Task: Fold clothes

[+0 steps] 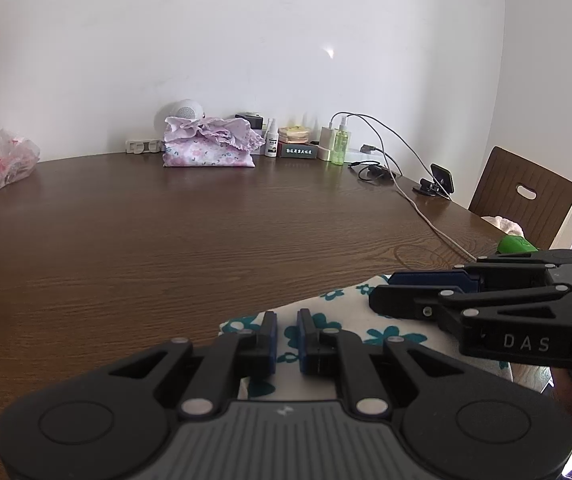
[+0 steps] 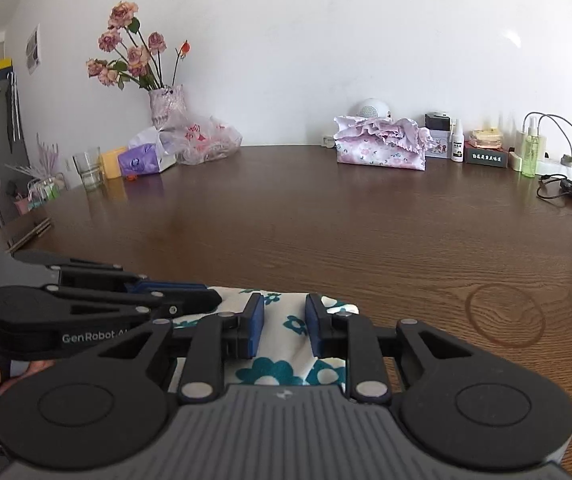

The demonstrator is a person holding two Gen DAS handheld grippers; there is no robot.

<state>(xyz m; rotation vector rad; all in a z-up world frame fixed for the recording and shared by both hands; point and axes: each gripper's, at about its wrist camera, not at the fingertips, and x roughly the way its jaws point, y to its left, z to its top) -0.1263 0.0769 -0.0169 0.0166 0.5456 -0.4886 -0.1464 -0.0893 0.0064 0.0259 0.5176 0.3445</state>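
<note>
The white cloth with teal flowers (image 2: pixel 282 344) lies at the near edge of the tabletop (image 2: pixel 325 220), at 6 o'clock in my views. My left tool (image 1: pixel 286 334) is pinched narrowly on a fold of it. My right tool (image 2: pixel 284 322) straddles a raised ridge; pad contact I cannot tell.

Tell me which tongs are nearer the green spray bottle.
Right. The right tongs sit on the bottle's side of the floral cloth; the left tongs are beside them, farther off.
</note>
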